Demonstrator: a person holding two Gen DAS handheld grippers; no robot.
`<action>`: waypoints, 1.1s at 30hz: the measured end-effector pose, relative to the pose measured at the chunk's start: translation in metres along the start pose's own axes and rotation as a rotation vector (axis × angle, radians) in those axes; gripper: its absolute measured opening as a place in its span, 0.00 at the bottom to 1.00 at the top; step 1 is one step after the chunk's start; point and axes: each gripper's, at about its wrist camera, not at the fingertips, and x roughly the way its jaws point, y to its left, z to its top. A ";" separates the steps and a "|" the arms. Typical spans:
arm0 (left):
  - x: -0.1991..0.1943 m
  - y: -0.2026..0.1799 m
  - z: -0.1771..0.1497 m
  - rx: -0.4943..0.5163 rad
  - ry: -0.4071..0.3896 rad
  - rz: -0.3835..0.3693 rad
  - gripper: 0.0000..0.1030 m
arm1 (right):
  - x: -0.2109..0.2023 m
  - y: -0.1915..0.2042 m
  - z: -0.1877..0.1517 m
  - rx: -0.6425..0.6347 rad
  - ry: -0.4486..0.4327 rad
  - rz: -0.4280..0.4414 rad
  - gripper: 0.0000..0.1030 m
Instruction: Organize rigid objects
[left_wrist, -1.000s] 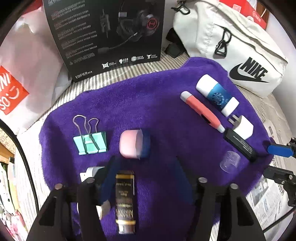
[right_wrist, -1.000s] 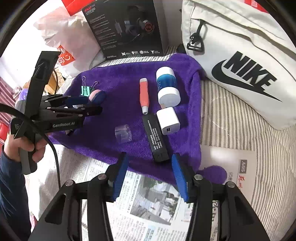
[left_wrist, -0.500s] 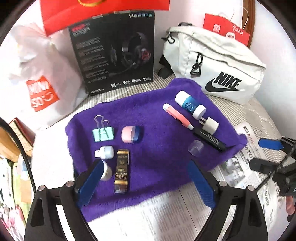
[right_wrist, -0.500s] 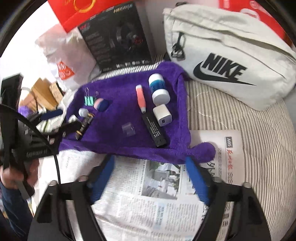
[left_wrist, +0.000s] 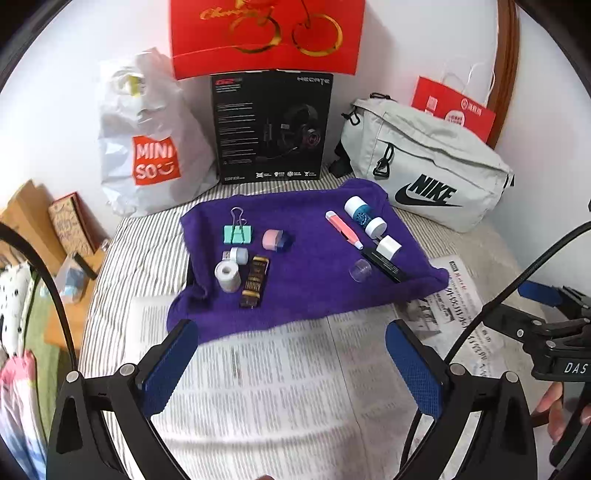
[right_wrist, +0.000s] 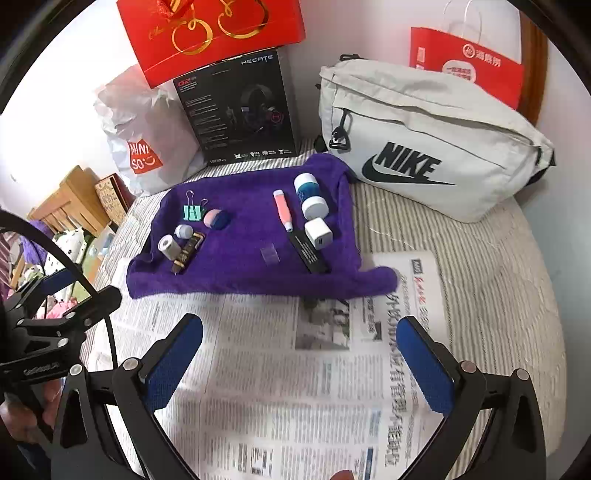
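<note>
Both tongs spread wide, jaws have just been opening, nothing between them; left gripper (left_wrist: 291, 363) and right gripper (right_wrist: 301, 363) hang over the newspaper (left_wrist: 295, 387), clear of the purple towel (left_wrist: 314, 288). Items lie on the towel in 2 clusters, likely sorted: binder clip (left_wrist: 238, 233), pink-blue case (left_wrist: 276, 240), tape roll (left_wrist: 227, 276), gold-black tube (left_wrist: 255, 282) left; pink pen (left_wrist: 343, 229), blue-white bottle (left_wrist: 364, 218), white charger (left_wrist: 389, 246), black stick (left_wrist: 386, 264) right; clear cap (left_wrist: 359, 270) sits alone near the right group, probably the loose end.

Both wrist cameras look steeply down past their own tongs, well back from the purple towel (left_wrist: 306, 291), which both share.
</note>
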 end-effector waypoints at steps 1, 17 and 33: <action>-0.004 0.001 -0.003 -0.012 -0.006 0.010 1.00 | -0.005 0.000 -0.003 0.001 -0.002 0.001 1.00; -0.047 -0.001 -0.035 -0.011 -0.018 0.078 1.00 | -0.033 0.009 -0.031 -0.037 -0.013 -0.055 1.00; -0.054 -0.002 -0.039 -0.016 -0.008 0.066 1.00 | -0.047 0.007 -0.038 -0.032 -0.027 -0.062 1.00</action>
